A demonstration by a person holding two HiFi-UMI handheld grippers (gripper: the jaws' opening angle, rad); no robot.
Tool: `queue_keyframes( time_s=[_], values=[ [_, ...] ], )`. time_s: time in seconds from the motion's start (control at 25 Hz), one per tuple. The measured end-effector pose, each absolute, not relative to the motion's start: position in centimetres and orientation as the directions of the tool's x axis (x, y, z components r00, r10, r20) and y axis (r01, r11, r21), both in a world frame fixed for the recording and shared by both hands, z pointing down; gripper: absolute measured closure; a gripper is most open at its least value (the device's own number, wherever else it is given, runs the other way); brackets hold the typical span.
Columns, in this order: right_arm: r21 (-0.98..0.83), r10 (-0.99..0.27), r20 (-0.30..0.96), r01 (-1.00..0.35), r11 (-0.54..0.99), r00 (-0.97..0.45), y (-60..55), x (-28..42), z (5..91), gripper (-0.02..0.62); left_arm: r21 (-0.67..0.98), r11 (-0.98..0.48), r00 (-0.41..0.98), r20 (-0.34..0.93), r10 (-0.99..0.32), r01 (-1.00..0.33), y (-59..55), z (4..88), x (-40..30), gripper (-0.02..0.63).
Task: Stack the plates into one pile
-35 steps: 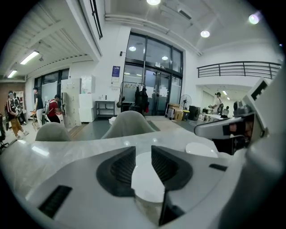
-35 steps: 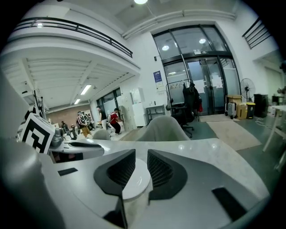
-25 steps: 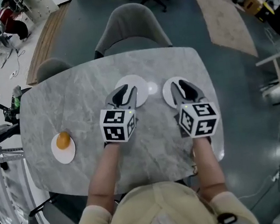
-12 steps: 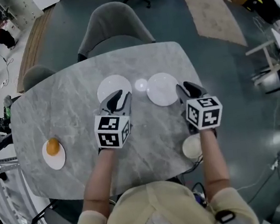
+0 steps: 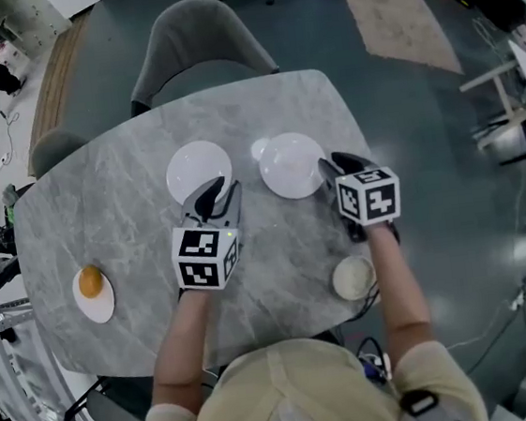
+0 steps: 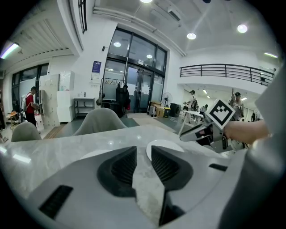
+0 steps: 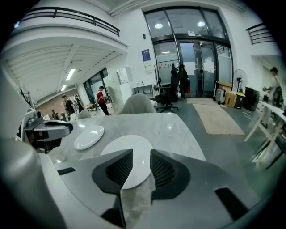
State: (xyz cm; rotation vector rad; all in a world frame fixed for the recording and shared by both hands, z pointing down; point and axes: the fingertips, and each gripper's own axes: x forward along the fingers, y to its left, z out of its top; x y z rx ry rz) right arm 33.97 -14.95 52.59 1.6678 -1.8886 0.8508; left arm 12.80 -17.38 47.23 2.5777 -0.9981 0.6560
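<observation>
The grey marble tabletop [image 5: 130,201] has rounded corners and a wide bare stretch along its near edge, between the two forearms and out towards the left.

I count three white plates. Two lie empty, side by side but apart, towards the far edge: the left plate [image 5: 192,166] and the right plate [image 5: 286,164]. The third plate [image 5: 95,311] sits well apart at the near left edge with one orange [image 5: 90,281] on it. A small pale round dish [image 5: 353,278] rests right at the near right edge; whether it is a bowl or a plate I cannot tell.

The left hand-held gripper [image 5: 218,191] is released, its jaws apart with only bare marble between them, just short of the left plate's near rim. The right hand-held gripper [image 5: 333,165] stands between the right plate and the table's right edge. Its jaws have just been opening, and that plate's rim shows in the gap, unpinched.

Two grey chairs stand beyond: the far chair [image 5: 197,42] and the left chair [image 5: 53,148].
</observation>
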Motion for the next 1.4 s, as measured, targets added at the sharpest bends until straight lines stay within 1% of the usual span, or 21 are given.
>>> queue_keyframes(
  time_s=[0.24,0.52,1.0,1.4],
  values=[
    [-0.167,-0.643,0.749,-0.985,0.050,-0.160,-15.4,34.6,55.7,0.494,0.109,-0.725,0.656,0.532,-0.535,-0.680,-16.8,48.1,13.6,0.508],
    [-0.184,-0.621,0.766,-0.982,0.035,-0.166,-16.0,34.9,57.4,0.494,0.113,-0.730,0.656,0.546,-0.521,-0.674,-16.8,48.7,14.1,0.508],
    [-0.197,-0.618,0.768,-0.980,0.017,-0.165,-16.3,35.1,58.2,0.493,0.116,-0.719,0.643,0.561,-0.522,-0.685,-17.3,49.9,14.3,0.508],
    [-0.239,-0.625,0.755,-0.971,0.019,-0.198,-16.5,35.3,58.1,0.500,0.114,-0.710,0.637,0.556,-0.534,-0.695,-17.6,49.7,13.7,0.508]
  ],
)
